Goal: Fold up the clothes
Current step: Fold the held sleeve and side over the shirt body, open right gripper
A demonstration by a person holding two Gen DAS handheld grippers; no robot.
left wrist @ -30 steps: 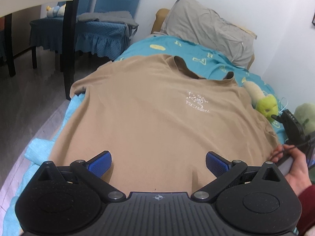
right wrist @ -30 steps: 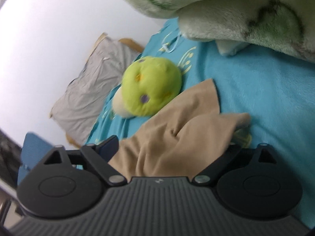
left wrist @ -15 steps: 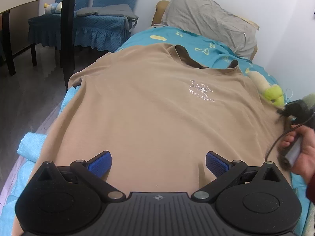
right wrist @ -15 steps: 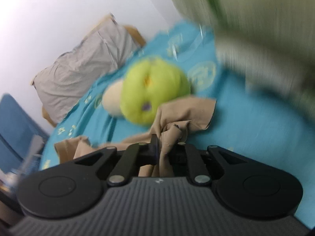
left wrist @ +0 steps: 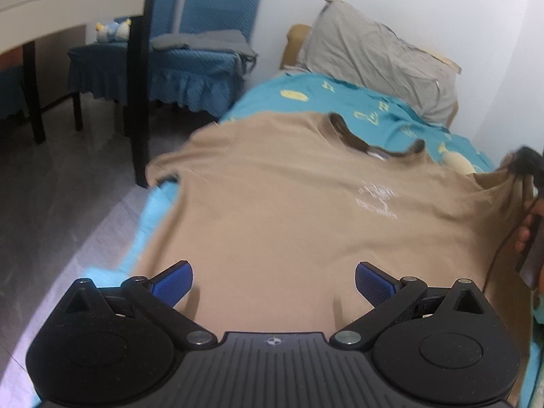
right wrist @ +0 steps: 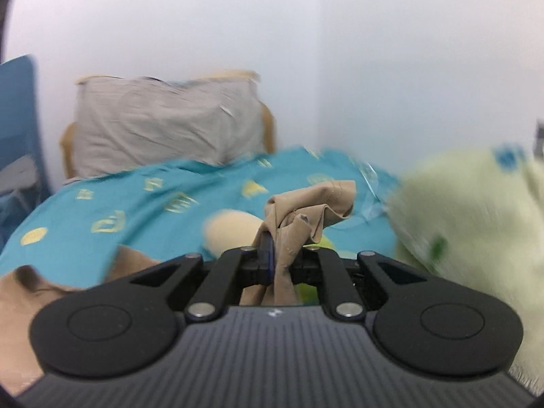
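A tan T-shirt [left wrist: 289, 210] with a small white chest print lies front up across the bed, collar toward the pillow. My left gripper [left wrist: 273, 280] hovers open over its lower hem, blue pads apart, nothing between them. My right gripper [right wrist: 284, 251] is shut on the shirt's right sleeve [right wrist: 306, 210], which bunches up out of the jaws. In the left wrist view that sleeve [left wrist: 499, 183] is pulled up off the bed at the far right, under the right gripper [left wrist: 525, 166] and a person's hand [left wrist: 525, 234].
A teal patterned bedsheet [left wrist: 374, 108] covers the bed, with a grey pillow [left wrist: 380, 57] at the head by the white wall. A pale green plush [right wrist: 476, 224] and a yellow-green soft toy [right wrist: 234, 231] lie near the sleeve. A blue-covered chair [left wrist: 170, 57] and a dark table leg [left wrist: 137, 95] stand left of the bed.
My right gripper closed on the sleeve, then lifted it off the bed while rolling upright. The left gripper stayed open over the hem and shifted slightly.
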